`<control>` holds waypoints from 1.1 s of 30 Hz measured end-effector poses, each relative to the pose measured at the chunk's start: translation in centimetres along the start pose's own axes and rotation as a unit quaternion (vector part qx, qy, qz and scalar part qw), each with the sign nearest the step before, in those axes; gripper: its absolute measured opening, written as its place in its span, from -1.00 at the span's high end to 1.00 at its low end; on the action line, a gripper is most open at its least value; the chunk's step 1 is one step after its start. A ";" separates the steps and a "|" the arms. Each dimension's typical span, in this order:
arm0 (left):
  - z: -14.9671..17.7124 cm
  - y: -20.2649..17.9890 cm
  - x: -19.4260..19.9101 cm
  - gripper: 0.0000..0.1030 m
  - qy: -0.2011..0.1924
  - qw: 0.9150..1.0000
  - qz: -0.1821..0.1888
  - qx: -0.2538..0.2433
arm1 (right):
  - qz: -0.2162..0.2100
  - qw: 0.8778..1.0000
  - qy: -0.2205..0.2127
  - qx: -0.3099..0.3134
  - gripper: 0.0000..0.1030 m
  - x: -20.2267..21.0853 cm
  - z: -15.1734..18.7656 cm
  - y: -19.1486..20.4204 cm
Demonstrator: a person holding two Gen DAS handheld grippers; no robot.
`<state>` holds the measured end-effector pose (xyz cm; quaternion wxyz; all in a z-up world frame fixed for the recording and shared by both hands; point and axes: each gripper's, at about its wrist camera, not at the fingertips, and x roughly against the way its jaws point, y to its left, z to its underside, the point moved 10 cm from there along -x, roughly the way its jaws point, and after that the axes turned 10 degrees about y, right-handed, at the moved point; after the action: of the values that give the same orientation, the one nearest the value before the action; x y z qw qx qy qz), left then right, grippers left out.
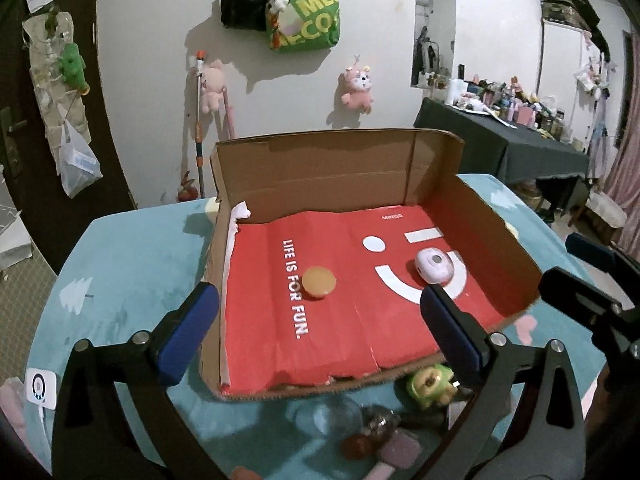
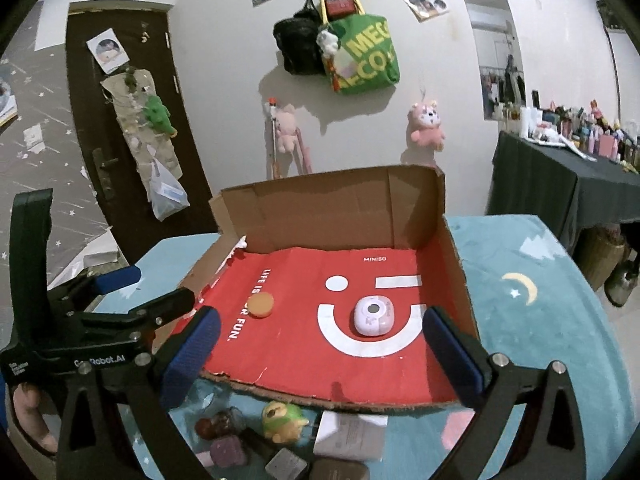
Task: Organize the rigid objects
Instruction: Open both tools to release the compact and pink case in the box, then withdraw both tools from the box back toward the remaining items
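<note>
Both claws, left gripper (image 1: 316,332) and right gripper (image 2: 320,354), hang wide open, holding nothing. Inside the cardboard box (image 2: 336,204), the orange puck (image 2: 261,305) sits left of the pink gadget (image 2: 372,315); green toy (image 2: 284,422) lies just outside the box's front edge.

Box (image 2: 436,216): brown cardboard, red lining with white smiley and lettering
Disc (image 2: 261,305): orange-yellow
Rounded case (image 2: 372,315): pale pink and white (grey circle on top)
Desk (image 2: 532,320): teal cover, yellow moon, white trees
Figurine (image 2: 282,420): green and yellow
</note>
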<state>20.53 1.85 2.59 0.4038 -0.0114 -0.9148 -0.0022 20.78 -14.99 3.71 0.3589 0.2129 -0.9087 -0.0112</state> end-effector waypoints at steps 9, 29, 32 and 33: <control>3.3 0.0 2.2 -1.00 -0.004 1.000 0.014 0.007 | -0.003 0.999 -0.028 0.026 -1.00 3.0 1.6 1.4; 8.8 1.3 3.7 -1.00 0.006 0.999 0.013 0.034 | -0.020 0.999 -0.007 0.048 -1.00 3.6 7.7 3.3; 9.4 1.3 3.5 -1.00 0.013 0.999 0.014 0.035 | -0.026 0.998 -0.004 0.052 -1.00 3.5 8.5 3.6; 9.7 1.3 3.4 -1.00 0.015 0.999 0.015 0.036 | -0.028 0.998 -0.001 0.052 -1.00 3.4 8.8 3.8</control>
<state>11.14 3.37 -1.46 0.4181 -0.0103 -0.9076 0.0363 11.41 -14.06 0.03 0.3458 0.2570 -0.9021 0.0256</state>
